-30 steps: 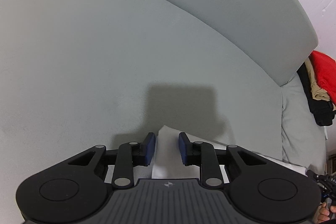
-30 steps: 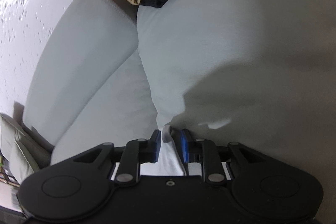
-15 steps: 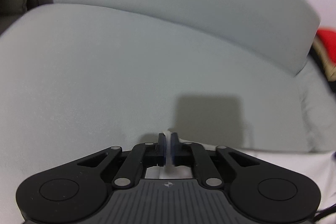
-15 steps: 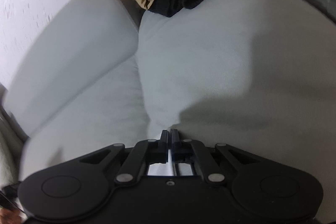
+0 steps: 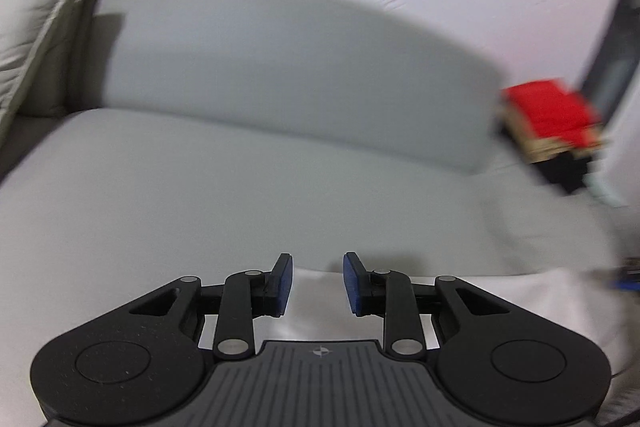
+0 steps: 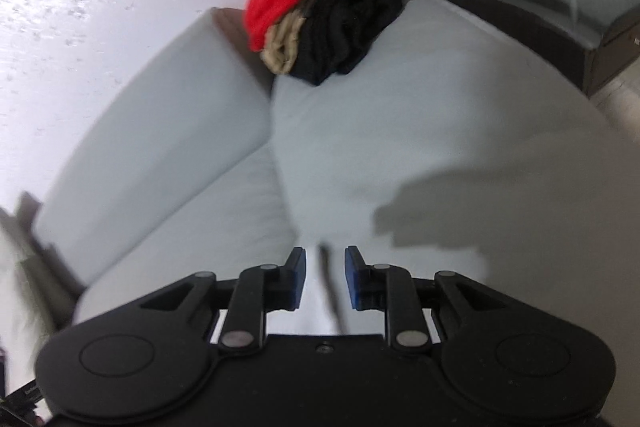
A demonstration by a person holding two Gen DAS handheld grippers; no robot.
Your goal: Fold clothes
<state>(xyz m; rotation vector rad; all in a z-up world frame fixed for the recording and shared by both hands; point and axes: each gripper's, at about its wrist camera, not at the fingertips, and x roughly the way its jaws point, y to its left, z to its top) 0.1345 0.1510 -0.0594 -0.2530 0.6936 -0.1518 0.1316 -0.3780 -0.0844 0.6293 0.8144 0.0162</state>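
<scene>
The left gripper (image 5: 316,283) is seen with its blue-padded jaws opening, a narrow gap between them and nothing pressed by the pads; the white cloth garment (image 5: 500,303) is spread on the seat of the pale grey fabric sofa (image 5: 240,187) just below and behind the fingers, reaching toward the seat's right side. The right gripper (image 6: 325,277) is likewise opening, its pads apart by a narrow gap; a white fold of the garment (image 6: 316,311) with a dark crease is seen beneath the gap, untouched by the pads. A pile of red, tan and black folded clothes (image 6: 320,3) is stacked at the sofa's far end, against the backrest.
</scene>
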